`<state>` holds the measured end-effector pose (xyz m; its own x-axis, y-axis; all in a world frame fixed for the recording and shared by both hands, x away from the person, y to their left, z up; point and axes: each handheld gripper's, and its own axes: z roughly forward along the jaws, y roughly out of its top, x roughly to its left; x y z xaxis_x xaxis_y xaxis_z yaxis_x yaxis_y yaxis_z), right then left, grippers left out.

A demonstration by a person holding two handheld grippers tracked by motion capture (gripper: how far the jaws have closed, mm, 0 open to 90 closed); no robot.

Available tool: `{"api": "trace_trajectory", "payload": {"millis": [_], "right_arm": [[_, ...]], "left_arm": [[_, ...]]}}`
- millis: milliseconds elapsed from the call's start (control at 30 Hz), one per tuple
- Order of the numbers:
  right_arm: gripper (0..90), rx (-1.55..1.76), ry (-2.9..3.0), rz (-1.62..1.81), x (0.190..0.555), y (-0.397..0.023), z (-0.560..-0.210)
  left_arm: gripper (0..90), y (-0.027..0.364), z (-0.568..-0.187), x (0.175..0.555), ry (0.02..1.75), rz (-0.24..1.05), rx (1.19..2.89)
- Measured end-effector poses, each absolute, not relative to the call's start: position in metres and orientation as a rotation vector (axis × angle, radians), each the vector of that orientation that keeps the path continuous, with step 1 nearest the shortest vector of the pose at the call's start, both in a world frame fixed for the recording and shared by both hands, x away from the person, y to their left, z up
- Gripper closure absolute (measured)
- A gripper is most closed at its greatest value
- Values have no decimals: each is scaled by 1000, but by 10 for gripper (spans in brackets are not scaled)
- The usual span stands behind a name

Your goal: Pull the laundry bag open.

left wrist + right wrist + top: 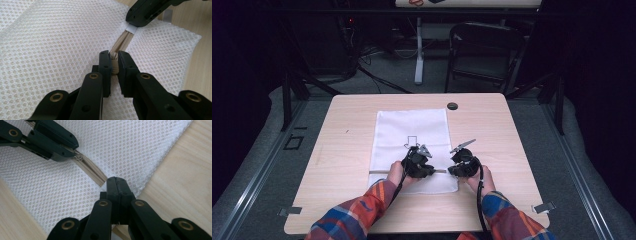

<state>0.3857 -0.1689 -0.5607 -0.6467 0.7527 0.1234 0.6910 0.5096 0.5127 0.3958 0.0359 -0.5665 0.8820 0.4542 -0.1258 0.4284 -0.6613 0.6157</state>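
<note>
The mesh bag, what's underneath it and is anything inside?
The white mesh bag lies flat on the wooden table. Through the mesh nothing bulky shows inside. Its zipper is mostly shut, so the inside is largely covered and I cannot tell for sure.

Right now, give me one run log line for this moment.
left gripper: shut on zipper pull | right gripper: shut on mesh bag at zipper end | bag flat on table

The left gripper [114,61]'s jaws hide the zipper [122,42]'s slider; its near stretch is covered.
</note>
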Motion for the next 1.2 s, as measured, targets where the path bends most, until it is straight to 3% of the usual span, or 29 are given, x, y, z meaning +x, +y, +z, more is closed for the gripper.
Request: {"api": "trace_trajectory", "payload": {"millis": [1200], "right_arm": [[900,1183,2701,758,392,-167,-558]], "left_arm": [[821,45,-564,406,679,-15,2370]]}}
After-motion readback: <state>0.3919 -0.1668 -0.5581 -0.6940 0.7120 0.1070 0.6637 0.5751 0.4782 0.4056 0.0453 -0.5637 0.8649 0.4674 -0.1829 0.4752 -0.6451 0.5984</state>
